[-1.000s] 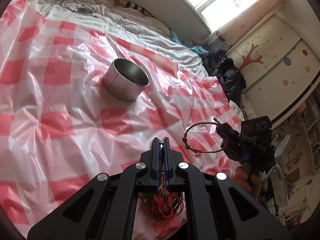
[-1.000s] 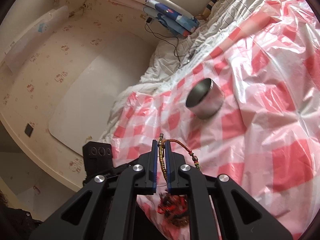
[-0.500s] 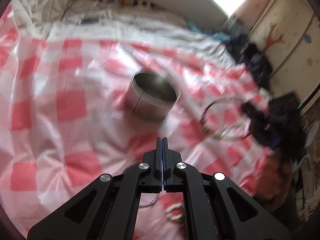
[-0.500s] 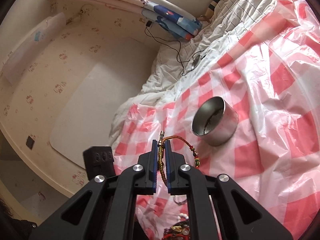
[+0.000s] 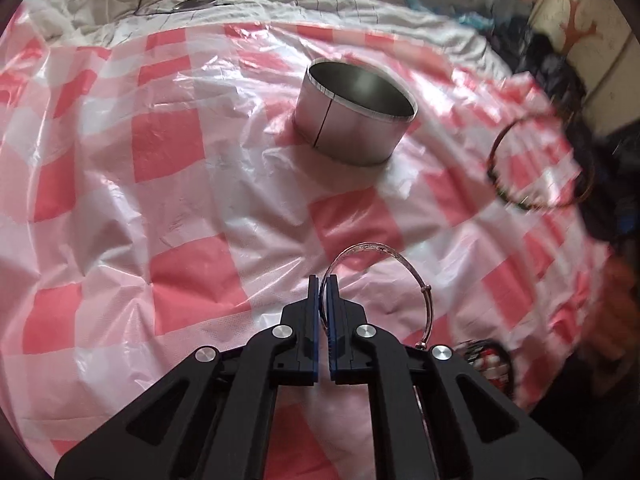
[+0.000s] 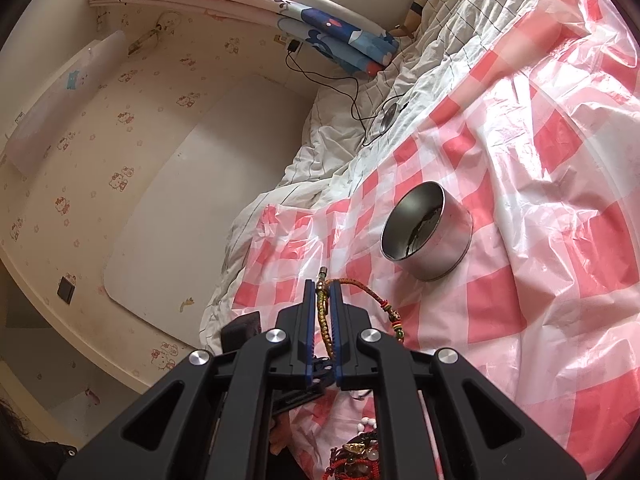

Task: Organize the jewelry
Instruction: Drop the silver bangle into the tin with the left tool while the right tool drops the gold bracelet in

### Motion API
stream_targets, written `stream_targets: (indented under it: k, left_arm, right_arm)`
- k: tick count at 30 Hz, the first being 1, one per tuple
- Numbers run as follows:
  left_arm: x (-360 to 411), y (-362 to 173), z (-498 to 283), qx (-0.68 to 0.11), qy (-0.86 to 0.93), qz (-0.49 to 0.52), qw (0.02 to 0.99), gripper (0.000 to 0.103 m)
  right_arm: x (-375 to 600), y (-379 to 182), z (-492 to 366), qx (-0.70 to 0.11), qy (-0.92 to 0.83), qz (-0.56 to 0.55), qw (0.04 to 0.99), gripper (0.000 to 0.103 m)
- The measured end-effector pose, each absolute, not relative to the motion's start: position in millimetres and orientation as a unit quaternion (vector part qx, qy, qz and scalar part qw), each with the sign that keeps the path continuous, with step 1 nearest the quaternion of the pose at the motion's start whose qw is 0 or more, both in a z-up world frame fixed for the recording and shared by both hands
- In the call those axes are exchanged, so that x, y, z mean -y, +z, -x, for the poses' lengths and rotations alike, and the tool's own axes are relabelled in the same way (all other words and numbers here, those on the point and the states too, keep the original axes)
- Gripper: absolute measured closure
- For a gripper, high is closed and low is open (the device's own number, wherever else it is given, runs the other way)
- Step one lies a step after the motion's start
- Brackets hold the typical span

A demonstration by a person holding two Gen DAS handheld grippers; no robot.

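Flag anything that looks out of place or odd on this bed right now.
Nothing looks spilled or damaged. The metal tin stands upright on the checked plastic sheet, which is wrinkled. The left hand-held gripper pinches a silver bangle; the right hand-held gripper pinches a braided cord bracelet.

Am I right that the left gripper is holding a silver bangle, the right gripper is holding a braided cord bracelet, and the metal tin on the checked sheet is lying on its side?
Not quite: the metal tin stands upright, mouth open upward, as the left wrist view shows. The left gripper does hold the silver bangle, and the right gripper the braided cord bracelet.
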State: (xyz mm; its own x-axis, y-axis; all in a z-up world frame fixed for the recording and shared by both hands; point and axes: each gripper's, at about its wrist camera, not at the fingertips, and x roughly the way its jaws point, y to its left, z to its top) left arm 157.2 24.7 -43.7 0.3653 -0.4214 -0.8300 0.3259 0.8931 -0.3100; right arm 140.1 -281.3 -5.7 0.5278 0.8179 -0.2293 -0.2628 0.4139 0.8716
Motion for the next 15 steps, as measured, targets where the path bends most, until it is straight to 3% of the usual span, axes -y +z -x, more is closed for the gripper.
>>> stream_targets:
  k: [6, 15]
  left_arm:
    - [-30, -5, -179, -0.458, -0.227, 0.099, 0.854, 0.1]
    - [26, 4, -268, -0.454, -0.195, 0.034, 0.869, 0.1]
  right_arm:
    - [284, 1, -139, -0.31, 0.362, -0.422, 0.771, 0.094]
    - [302, 9, -139, -0.268, 0.358, -0.447, 0.775, 0.094]
